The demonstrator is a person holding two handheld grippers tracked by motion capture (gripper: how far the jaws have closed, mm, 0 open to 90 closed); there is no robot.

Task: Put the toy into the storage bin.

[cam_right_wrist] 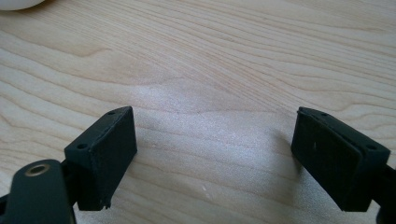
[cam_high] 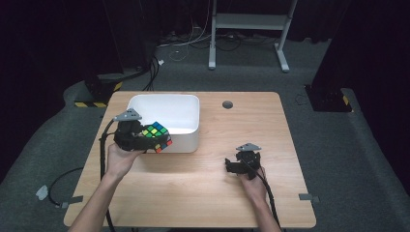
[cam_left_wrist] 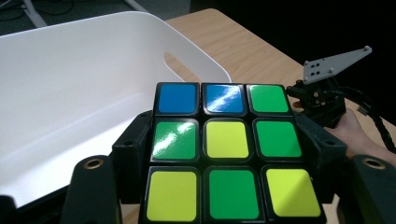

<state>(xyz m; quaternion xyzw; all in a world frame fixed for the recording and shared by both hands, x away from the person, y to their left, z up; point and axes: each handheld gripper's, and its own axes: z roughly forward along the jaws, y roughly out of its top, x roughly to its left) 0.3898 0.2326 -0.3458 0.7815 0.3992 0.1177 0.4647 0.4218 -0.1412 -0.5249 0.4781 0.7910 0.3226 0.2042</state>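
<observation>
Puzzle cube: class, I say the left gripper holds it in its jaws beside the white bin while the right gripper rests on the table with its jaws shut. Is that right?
Not quite. The right gripper has its jaws wide apart over bare table, as the right gripper view shows. The rest holds: the left gripper clamps the puzzle cube beside the white bin.

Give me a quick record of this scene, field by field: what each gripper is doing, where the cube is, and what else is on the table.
left gripper: shut on puzzle cube
puzzle cube: held between the jaws at the near rim of the bin, not inside it
visible cube face: green, yellow and blue squares
right gripper: open, nothing held, over bare wood
white bin: nothing visible inside, far left of table
table: light wood
</observation>
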